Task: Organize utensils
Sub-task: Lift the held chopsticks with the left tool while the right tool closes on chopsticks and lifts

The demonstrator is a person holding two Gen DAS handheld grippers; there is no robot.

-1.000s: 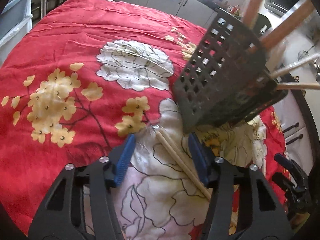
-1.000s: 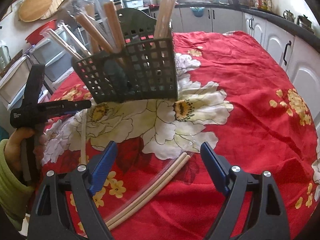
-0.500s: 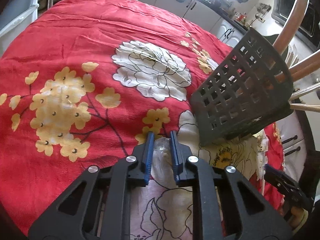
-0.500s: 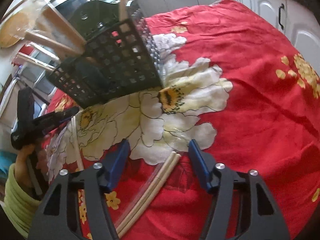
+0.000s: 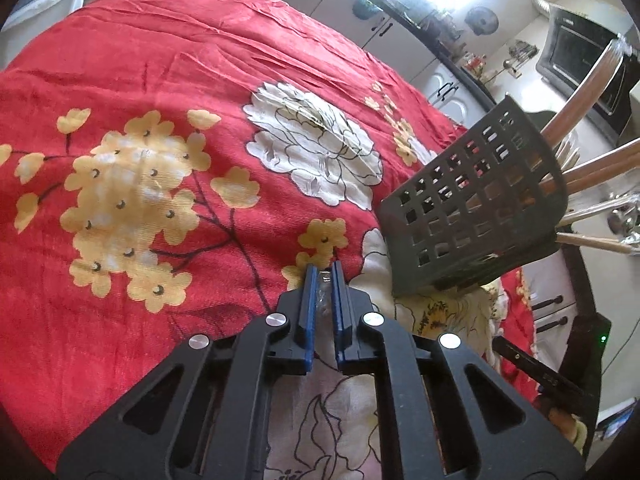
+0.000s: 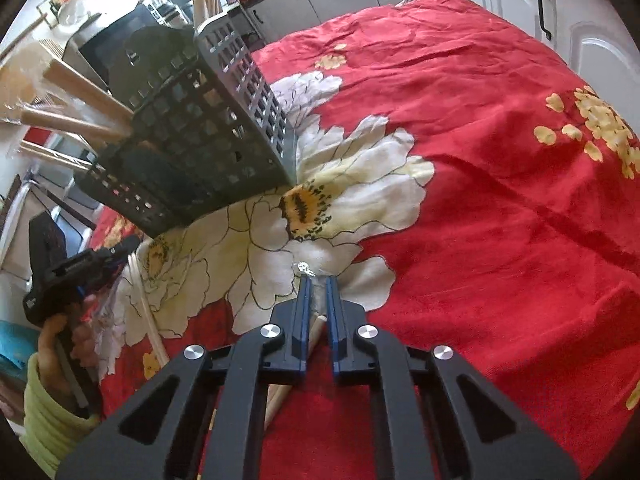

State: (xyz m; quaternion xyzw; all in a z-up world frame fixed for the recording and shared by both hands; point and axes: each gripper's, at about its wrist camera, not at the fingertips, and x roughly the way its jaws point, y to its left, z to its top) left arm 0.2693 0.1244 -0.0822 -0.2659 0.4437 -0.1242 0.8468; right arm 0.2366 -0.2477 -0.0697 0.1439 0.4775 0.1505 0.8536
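Observation:
A dark grid utensil basket (image 5: 472, 216) holding several wooden handles and chopsticks stands on the red floral tablecloth (image 5: 168, 80). My left gripper (image 5: 323, 280) is shut on the clear wrapper of a chopstick pair; the sticks themselves are hidden under its body. In the right wrist view the basket (image 6: 200, 136) stands at upper left. My right gripper (image 6: 317, 285) is shut on a second wrapped chopstick pair (image 6: 316, 326), whose pale sticks run back under it. The left gripper (image 6: 116, 254) shows at far left, with its chopstick pair (image 6: 146, 312) trailing toward the camera.
A person's hand and green sleeve (image 6: 52, 412) hold the left gripper. White kitchen cabinets (image 6: 580, 28) run behind the table, with an oven (image 5: 580, 56) on a counter. Red cloth (image 6: 500, 200) stretches bare to the right of the basket.
Both grippers have gone from open to shut, each on its wrapped chopstick pair. Both cameras have moved closer to the cloth and tilted.

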